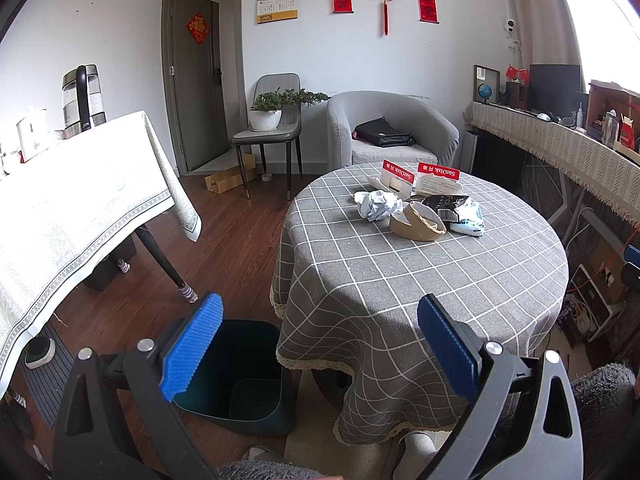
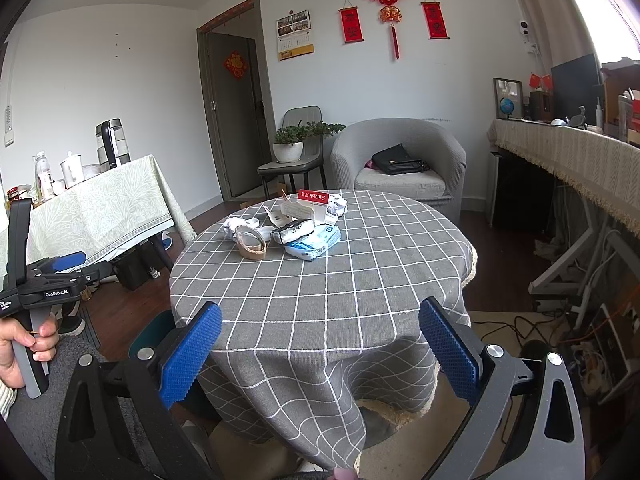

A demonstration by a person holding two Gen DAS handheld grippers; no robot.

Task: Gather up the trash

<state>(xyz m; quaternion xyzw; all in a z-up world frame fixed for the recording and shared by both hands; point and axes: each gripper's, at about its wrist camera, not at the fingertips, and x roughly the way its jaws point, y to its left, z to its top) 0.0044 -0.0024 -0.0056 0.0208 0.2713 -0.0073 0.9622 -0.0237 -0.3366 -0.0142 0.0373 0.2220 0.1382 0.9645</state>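
Note:
Trash lies in a pile on the round table with the grey checked cloth (image 1: pixel 400 280): crumpled white paper (image 1: pixel 378 204), a brown cardboard tape ring (image 1: pixel 418 222), a black wrapper (image 1: pixel 446 204), a white and blue plastic packet (image 1: pixel 470 218) and red-and-white SanDisk cards (image 1: pixel 420 180). The pile also shows in the right wrist view (image 2: pixel 296 226). A dark green bin (image 1: pixel 240 376) stands open on the floor left of the table. My left gripper (image 1: pixel 320 344) is open and empty, above the bin and the table's near edge. My right gripper (image 2: pixel 320 352) is open and empty before the table's near edge.
A table with a pale patterned cloth (image 1: pixel 60 216) stands at the left with a kettle (image 1: pixel 82 96). A grey armchair (image 1: pixel 390 132) with a black bag and a chair with a potted plant (image 1: pixel 272 120) stand behind. A cluttered counter (image 1: pixel 560 148) runs along the right, cables below.

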